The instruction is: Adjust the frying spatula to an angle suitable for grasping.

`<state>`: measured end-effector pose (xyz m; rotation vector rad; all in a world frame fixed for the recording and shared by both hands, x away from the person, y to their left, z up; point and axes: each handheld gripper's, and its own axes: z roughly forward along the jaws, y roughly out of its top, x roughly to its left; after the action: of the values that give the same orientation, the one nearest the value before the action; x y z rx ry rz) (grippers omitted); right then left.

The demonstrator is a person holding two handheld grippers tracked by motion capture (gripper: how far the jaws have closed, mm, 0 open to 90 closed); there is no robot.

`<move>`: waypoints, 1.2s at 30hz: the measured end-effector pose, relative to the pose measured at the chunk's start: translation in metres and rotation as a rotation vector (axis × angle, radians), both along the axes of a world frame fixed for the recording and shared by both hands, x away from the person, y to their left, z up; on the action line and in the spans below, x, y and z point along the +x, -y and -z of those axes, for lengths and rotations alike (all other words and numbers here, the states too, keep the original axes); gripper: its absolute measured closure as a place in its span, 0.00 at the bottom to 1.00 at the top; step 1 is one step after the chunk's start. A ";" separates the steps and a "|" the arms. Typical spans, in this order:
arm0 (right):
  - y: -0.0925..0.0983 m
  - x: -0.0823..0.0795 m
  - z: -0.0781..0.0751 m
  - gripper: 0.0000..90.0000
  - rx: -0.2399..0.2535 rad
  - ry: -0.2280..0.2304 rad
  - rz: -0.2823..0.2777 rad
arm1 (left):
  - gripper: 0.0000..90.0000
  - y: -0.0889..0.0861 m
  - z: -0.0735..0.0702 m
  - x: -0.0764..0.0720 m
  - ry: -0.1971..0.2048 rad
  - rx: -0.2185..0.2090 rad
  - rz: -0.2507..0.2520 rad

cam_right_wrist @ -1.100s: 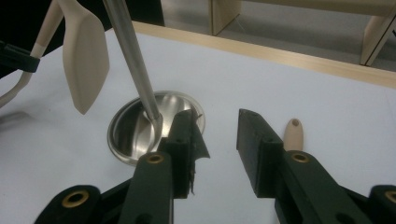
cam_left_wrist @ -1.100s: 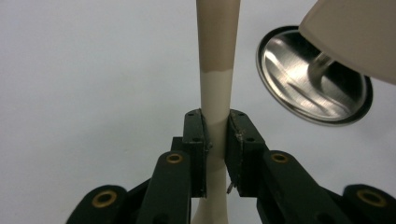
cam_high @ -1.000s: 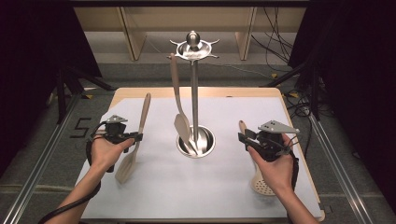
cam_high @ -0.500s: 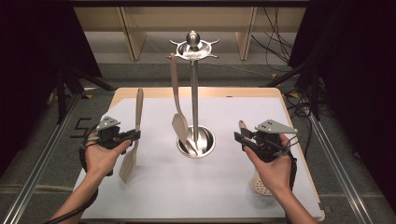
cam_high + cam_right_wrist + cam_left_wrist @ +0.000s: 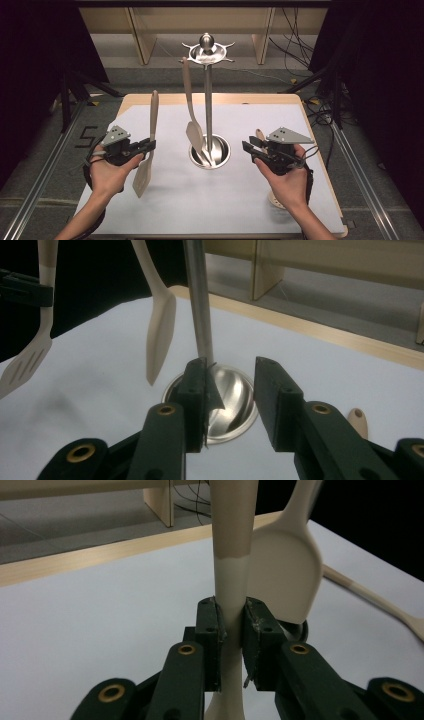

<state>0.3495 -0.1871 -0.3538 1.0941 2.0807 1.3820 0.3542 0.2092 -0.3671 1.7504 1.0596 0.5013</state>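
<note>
My left gripper [image 5: 148,146] is shut on the handle of a slotted spatula [image 5: 142,176]. It holds the spatula nearly upright above the white table, wooden handle end up and blade down. In the left gripper view both pads press the spatula's handle [image 5: 230,587]. A metal utensil stand [image 5: 208,95] rises from its round base [image 5: 223,151] at the table's middle. A pale solid spatula [image 5: 194,134] hangs from one of its top hooks. My right gripper [image 5: 251,151] stands open and empty to the right of the base. In the right gripper view my right gripper [image 5: 230,374] faces the stand's pole [image 5: 198,305].
A wooden-handled slotted spoon [image 5: 259,135] lies on the table [image 5: 165,215] under my right hand, its head near the front right edge. Pale wooden furniture legs and cables stand beyond the far table edge. Open table surface lies in front of the stand.
The left gripper has risen with the slotted spatula, which now stands more upright and clear of the table. The right gripper has lifted slightly and shifted a little toward the stand.
</note>
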 end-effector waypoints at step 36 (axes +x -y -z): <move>-0.031 -0.003 -0.034 0.67 0.105 0.119 -0.080 | 0.86 0.064 -0.025 -0.031 0.141 -0.016 0.152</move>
<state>0.3463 -0.1565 -0.3196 0.9527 2.0065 1.5713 0.3235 0.1448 -0.3424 1.7390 0.8228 0.5113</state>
